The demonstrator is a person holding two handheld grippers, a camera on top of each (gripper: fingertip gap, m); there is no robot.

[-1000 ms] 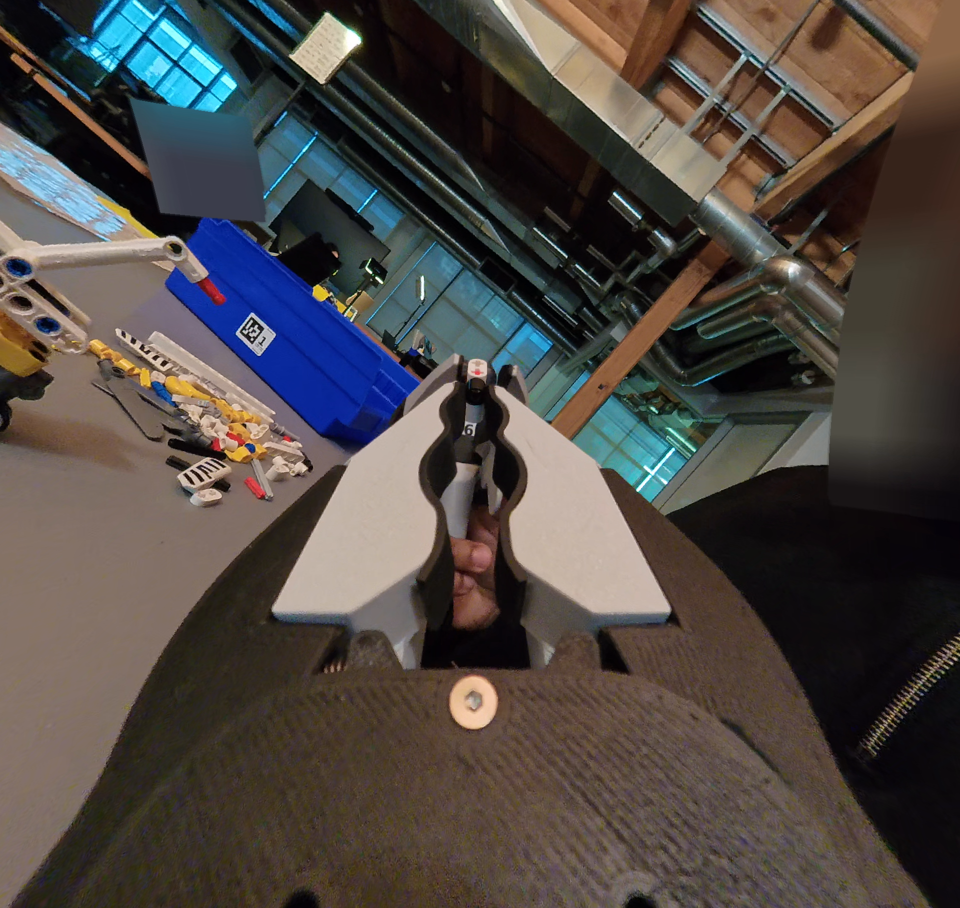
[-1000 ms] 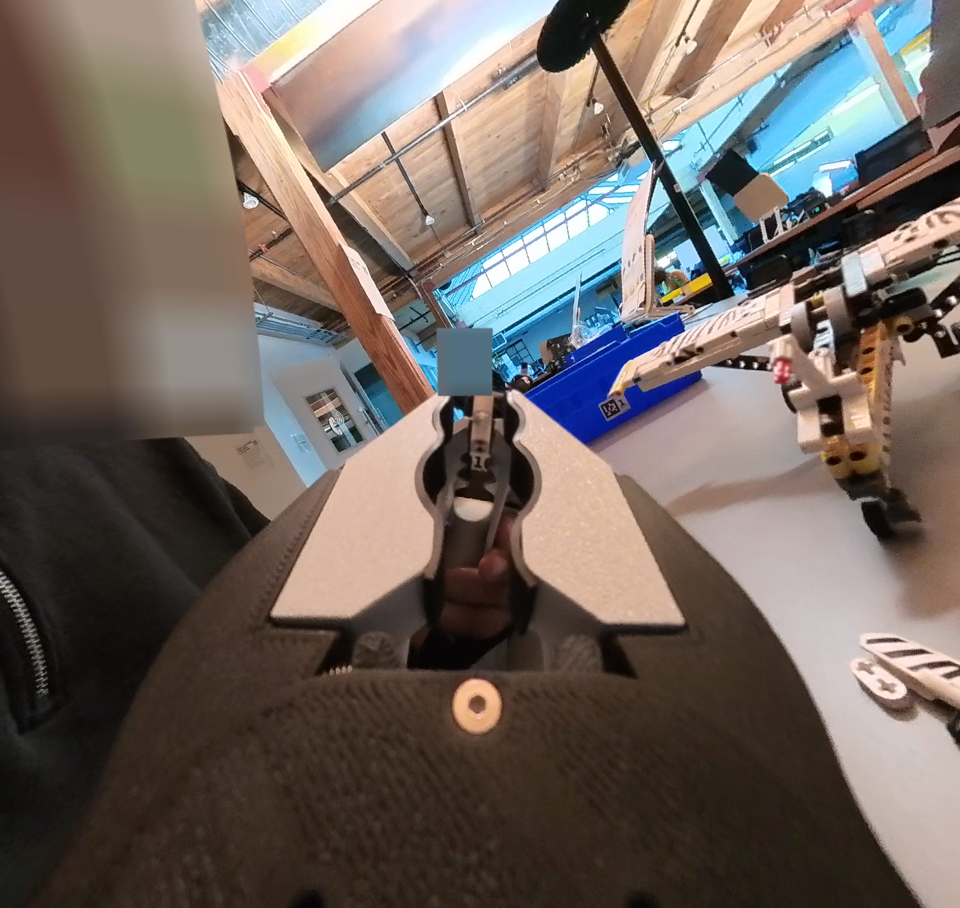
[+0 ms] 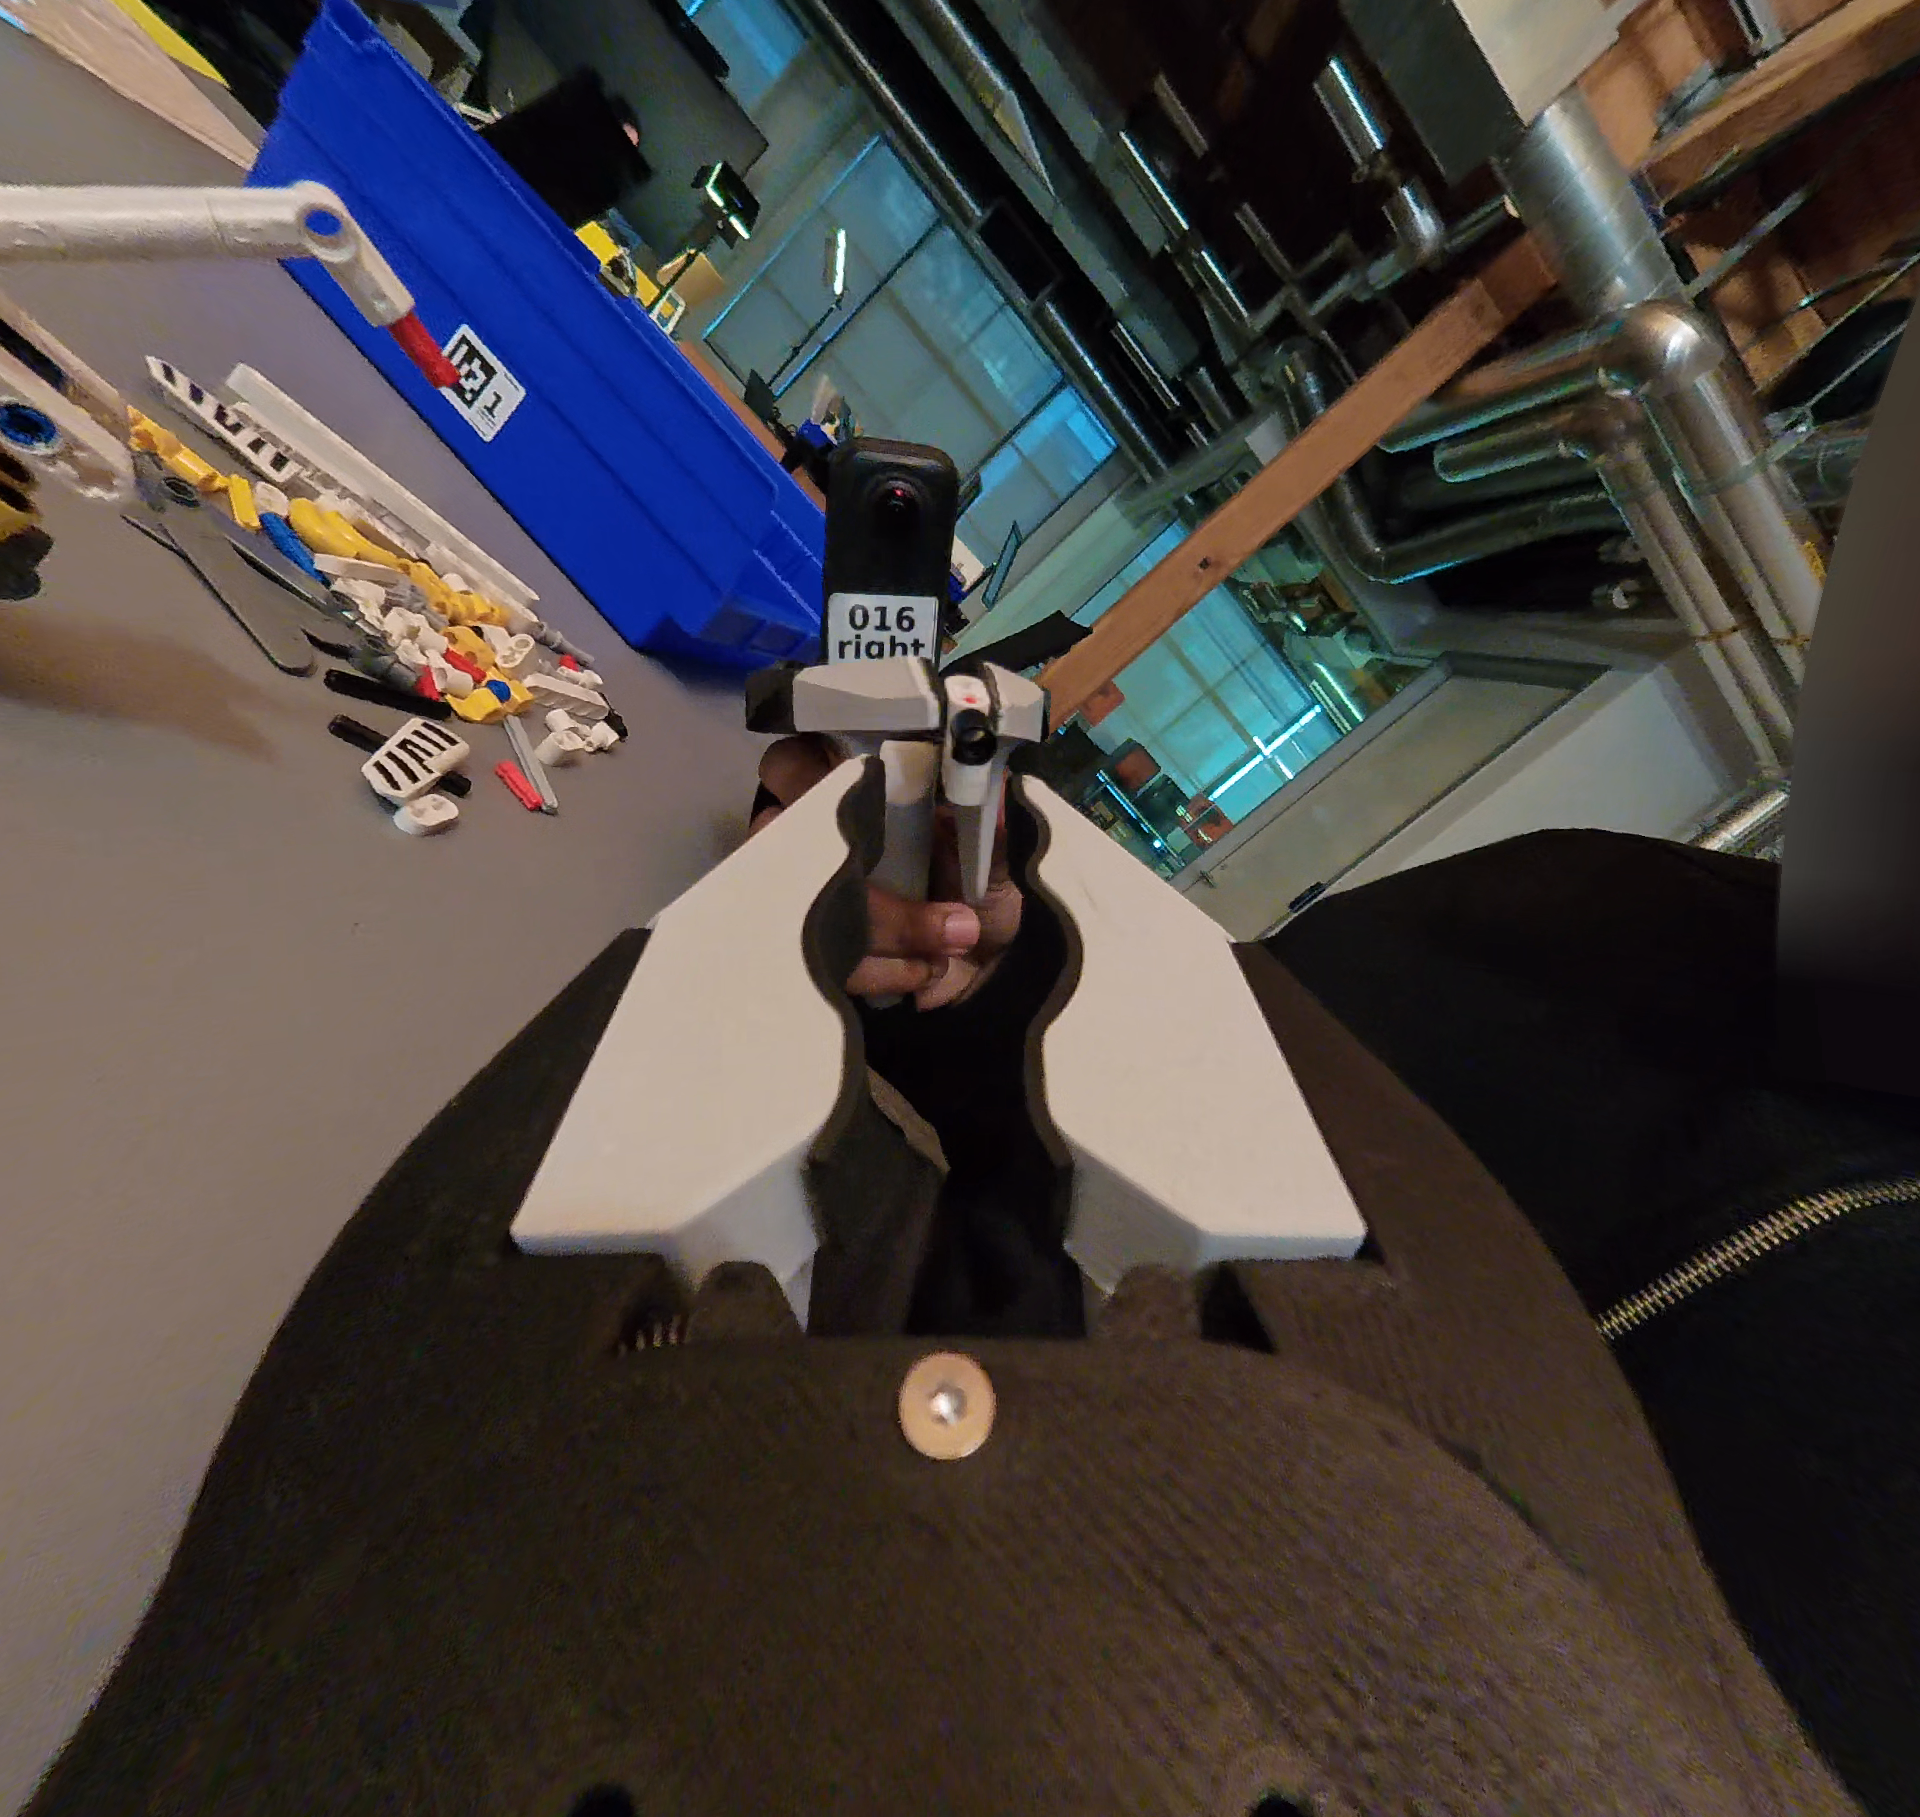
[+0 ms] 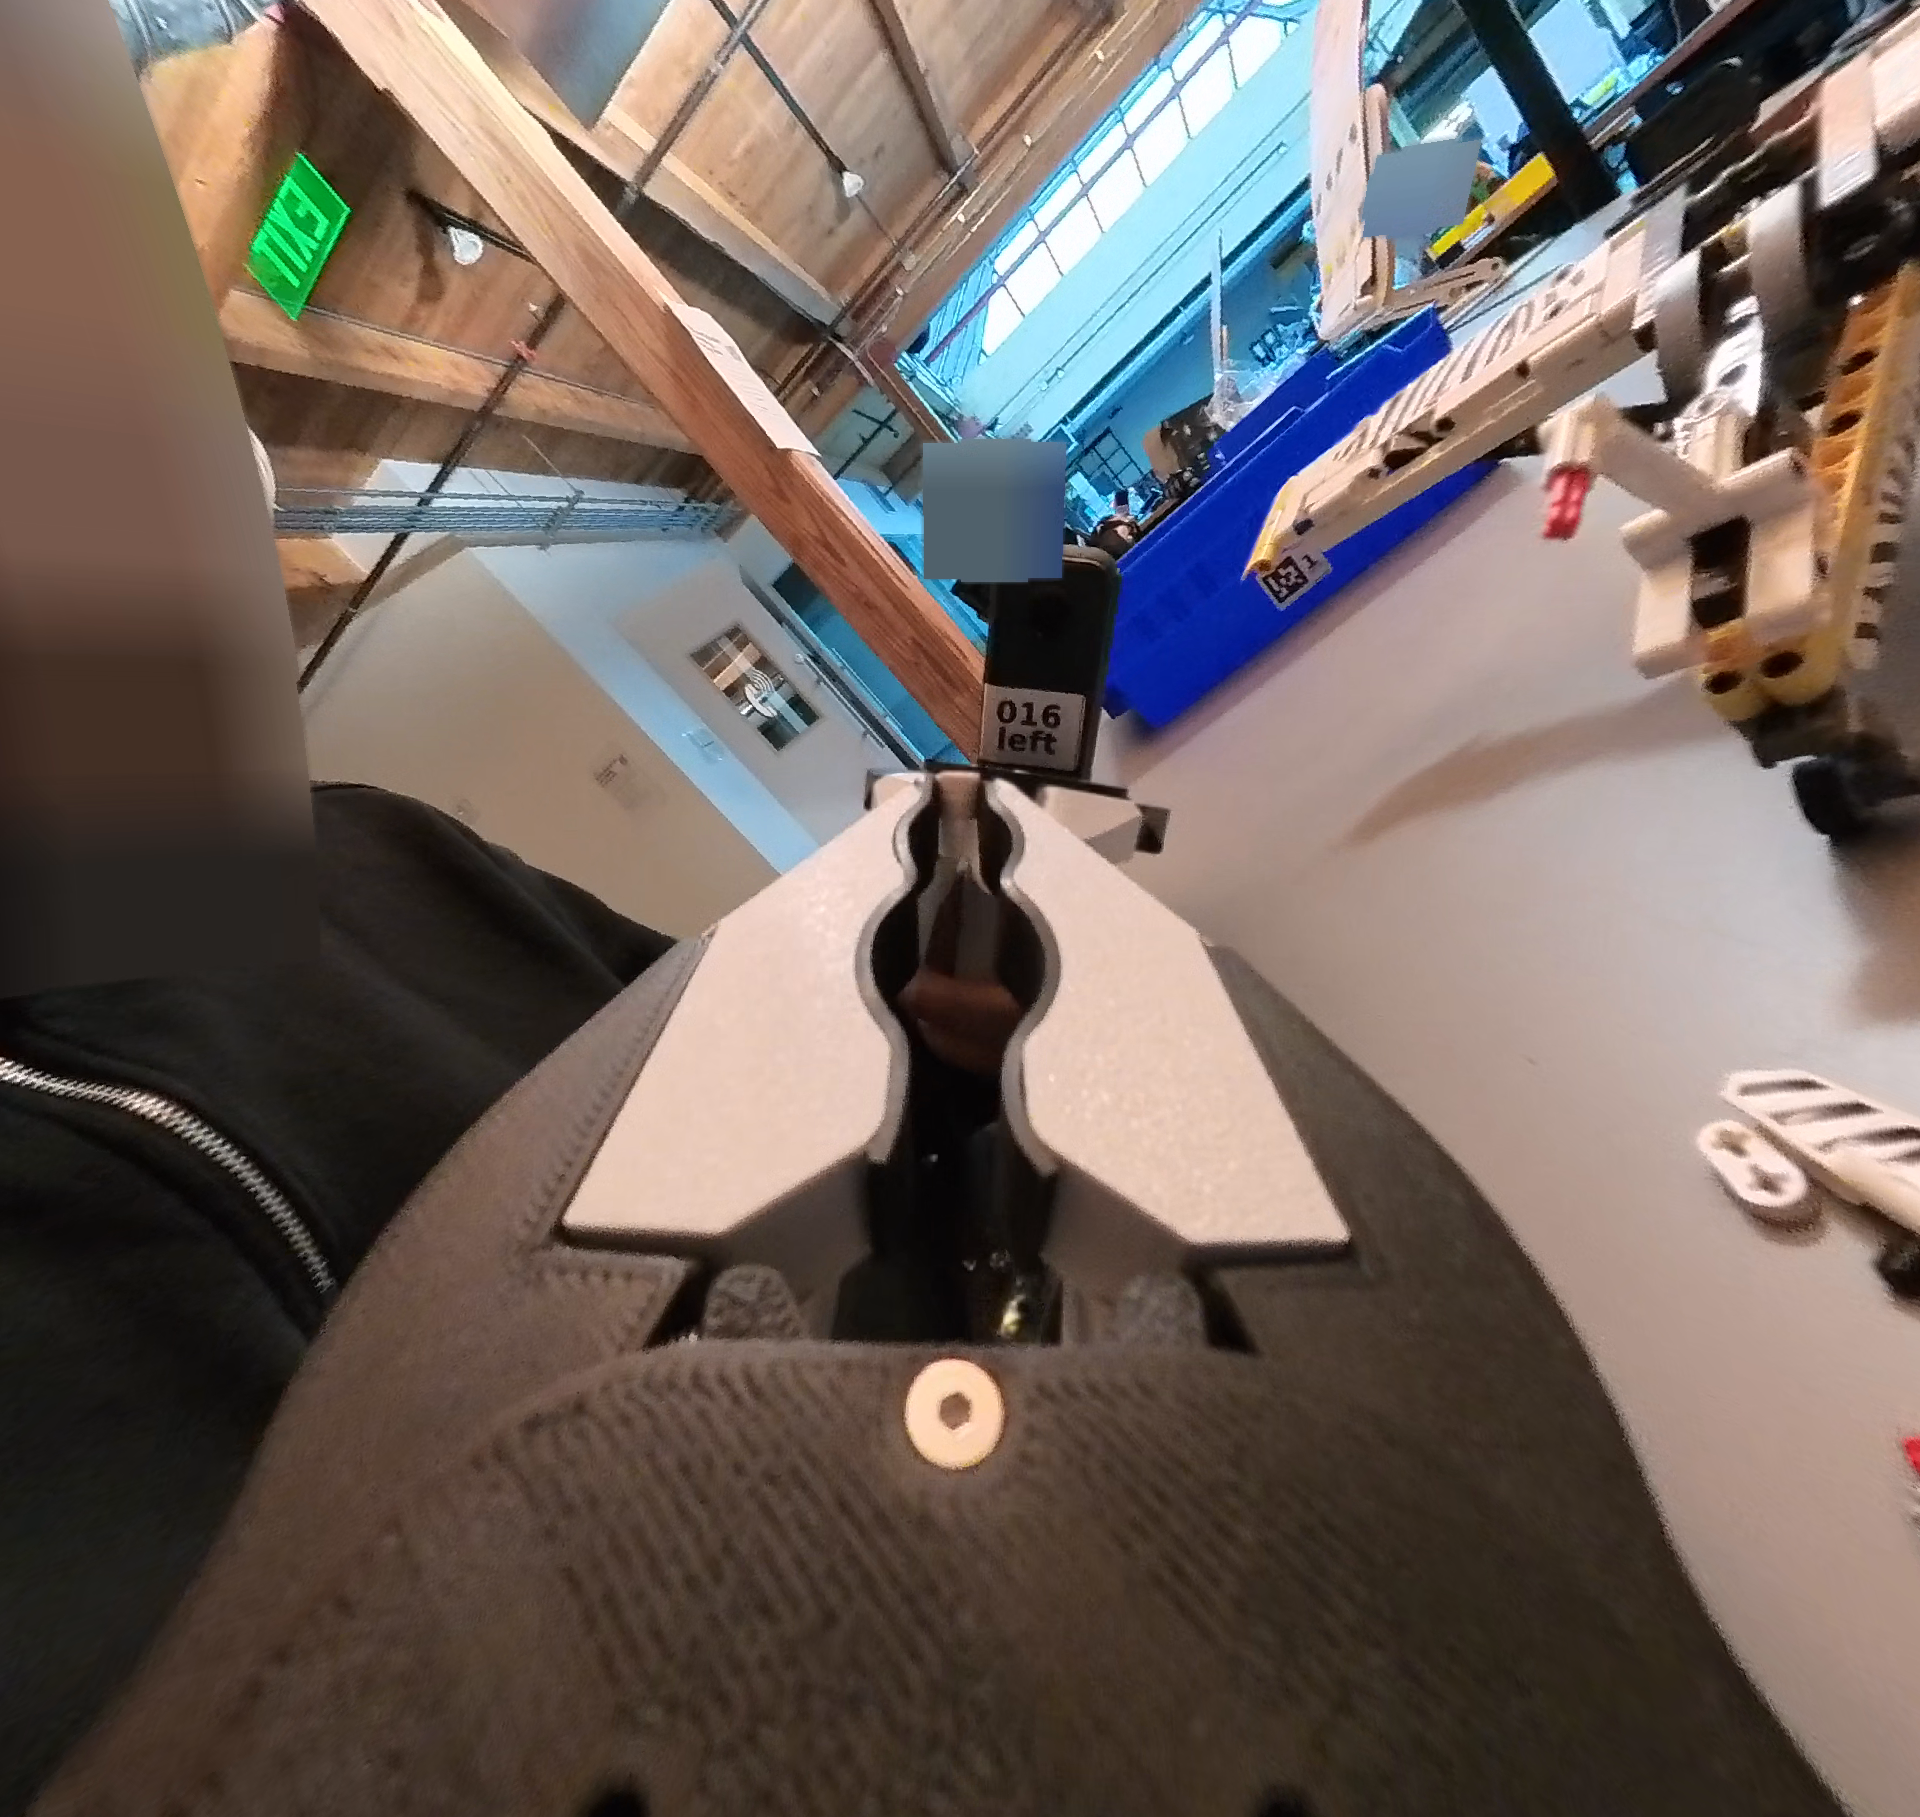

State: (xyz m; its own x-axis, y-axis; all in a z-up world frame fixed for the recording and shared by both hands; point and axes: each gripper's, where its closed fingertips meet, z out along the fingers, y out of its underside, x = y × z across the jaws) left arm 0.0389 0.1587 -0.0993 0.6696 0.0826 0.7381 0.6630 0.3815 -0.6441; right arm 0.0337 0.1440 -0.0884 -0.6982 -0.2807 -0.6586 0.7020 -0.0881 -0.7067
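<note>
Grey table (image 3: 208, 936) below, both grippers raised and facing each other. Right gripper (image 4: 961, 817) pinches a small white toy piece (image 3: 971, 728), long axis toward the left gripper (image 3: 935, 811), whose jaws stand apart around it.

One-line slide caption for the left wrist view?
Open left gripper facing the right gripper, which pinches a small white brick piece, above a grey table.

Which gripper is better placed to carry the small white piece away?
Probably the right gripper: it pinches the small white piece, while the left gripper stands open around it.
</note>
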